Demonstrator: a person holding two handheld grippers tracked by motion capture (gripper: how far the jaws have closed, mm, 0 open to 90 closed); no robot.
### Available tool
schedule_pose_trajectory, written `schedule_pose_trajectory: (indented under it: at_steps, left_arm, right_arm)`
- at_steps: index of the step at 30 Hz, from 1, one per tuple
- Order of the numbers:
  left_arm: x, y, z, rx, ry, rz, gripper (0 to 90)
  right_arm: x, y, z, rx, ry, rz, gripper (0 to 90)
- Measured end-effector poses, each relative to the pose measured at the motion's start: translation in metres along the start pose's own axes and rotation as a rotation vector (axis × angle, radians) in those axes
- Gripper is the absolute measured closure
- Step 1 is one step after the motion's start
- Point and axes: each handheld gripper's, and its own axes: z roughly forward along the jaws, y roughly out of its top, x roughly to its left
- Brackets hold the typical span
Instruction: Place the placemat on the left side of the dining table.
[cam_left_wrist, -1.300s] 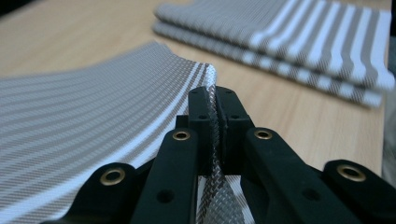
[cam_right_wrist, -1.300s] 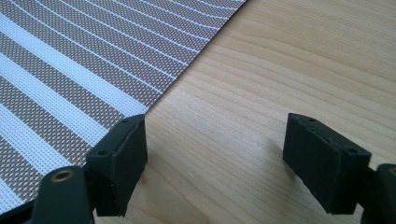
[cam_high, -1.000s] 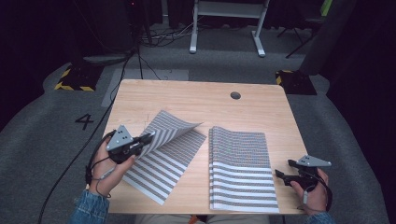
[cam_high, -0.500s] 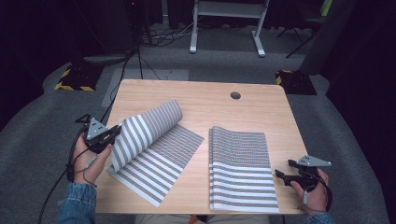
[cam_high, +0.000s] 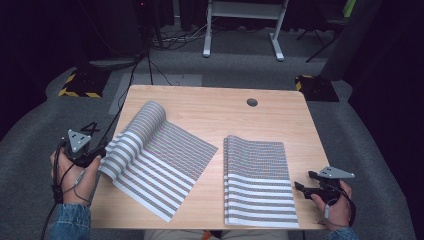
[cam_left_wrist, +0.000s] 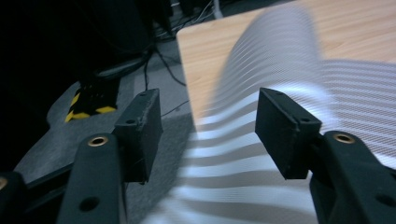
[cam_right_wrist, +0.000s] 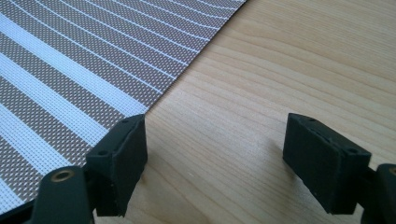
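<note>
Pale wood is the surface of the table (cam_high: 280, 117) I am working at, with a small round hole (cam_high: 252, 102) near its far edge and grey carpet (cam_high: 370, 150) all around it. Two striped woven mats lie on the wood. The left mat (cam_high: 165, 160) lies slantwise on the left half, its far end curled up into a loose roll and its left edge hanging past the table's side. The right mat (cam_high: 257, 180) lies flat and square on the right half, reaching the near edge; the two mats are apart, with bare wood between them.

My left gripper (cam_high: 95, 152) sits off the table's left edge, right at the overhanging edge of the left mat. In the left gripper view (cam_left_wrist: 208, 135) its jaws stand wide apart with the blurred mat behind the gap, gripping nothing.

My right gripper (cam_high: 300, 181) rests at the near right corner, just beside the right mat's edge. In the right gripper view (cam_right_wrist: 215, 163) its jaws are spread wide over bare wood, holding nothing.
</note>
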Motion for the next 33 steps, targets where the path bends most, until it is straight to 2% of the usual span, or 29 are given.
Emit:
schedule_pose_trajectory:
  at_steps: [2, 3, 4, 9, 10, 14, 16, 17, 18, 19, 20, 24, 25, 26, 28, 30, 33]
  left_arm:
    - [-0.010, 0.005, 0.000, -0.011, -0.042, 0.008, 40.6]
    - [-0.021, 0.009, 0.002, -0.026, -0.080, 0.018, 40.4]
    - [-0.021, 0.009, 0.002, -0.026, -0.080, 0.018, 40.2]
    - [-0.064, 0.025, 0.008, -0.046, -0.207, 0.061, 39.0]
    - [-0.081, 0.031, 0.011, -0.047, -0.247, 0.075, 38.3]
    - [-0.117, 0.042, 0.019, -0.042, -0.341, 0.089, 37.6]
    - [-0.134, 0.046, 0.024, -0.042, -0.372, 0.091, 37.4]
    - [-0.134, 0.046, 0.024, -0.042, -0.372, 0.091, 37.3]
    - [-0.150, 0.050, 0.028, -0.035, -0.407, 0.098, 37.1]
    - [-0.150, 0.050, 0.028, -0.035, -0.407, 0.098, 36.9]
    - [-0.161, 0.051, 0.032, -0.029, -0.428, 0.091, 36.9]
    - [-0.187, 0.054, 0.045, 0.004, -0.487, 0.094, 36.5]
    - [-0.198, 0.053, 0.055, 0.030, -0.515, 0.072, 36.5]
    - [-0.198, 0.053, 0.055, 0.030, -0.515, 0.072, 36.5]
    - [-0.210, 0.050, 0.066, 0.059, -0.541, 0.042, 36.5]
    - [-0.220, 0.046, 0.077, 0.091, -0.549, 0.049, 36.5]
    - [-0.235, 0.040, 0.092, 0.128, -0.553, 0.026, 36.5]
  right_arm:
    - [0.000, 0.000, 0.000, 0.000, 0.000, 0.000, 22.3]
    - [0.000, 0.000, 0.000, 0.000, 0.000, 0.000, 22.3]
    - [0.000, 0.000, 0.000, 0.000, 0.000, 0.000, 22.3]
    - [0.000, 0.000, 0.000, 0.000, 0.000, 0.000, 22.3]
    - [0.000, 0.000, 0.000, 0.000, 0.000, 0.000, 22.3]
    - [0.000, 0.000, 0.000, 0.000, 0.000, 0.000, 22.3]
    - [0.000, 0.000, 0.000, 0.000, 0.001, 0.001, 22.3]
    - [0.000, 0.000, 0.000, 0.000, 0.000, 0.000, 22.3]
    - [0.000, 0.000, 0.000, 0.000, 0.000, 0.000, 22.3]
    - [0.000, 0.000, 0.000, 0.000, 0.000, 0.000, 22.3]
    - [0.000, 0.000, 0.000, 0.001, 0.001, 0.001, 22.3]
    - [0.000, 0.000, 0.000, 0.000, 0.000, 0.000, 22.3]
    - [0.000, 0.000, 0.000, 0.000, 0.000, 0.000, 22.3]
    - [0.000, 0.000, 0.000, 0.000, 0.000, 0.000, 22.3]
    - [0.000, 0.000, 0.000, 0.000, 0.000, 0.000, 22.3]
    - [0.000, 0.000, 0.000, 0.001, 0.000, 0.001, 22.3]
    - [0.000, 0.000, 0.000, 0.001, 0.000, 0.000, 22.3]
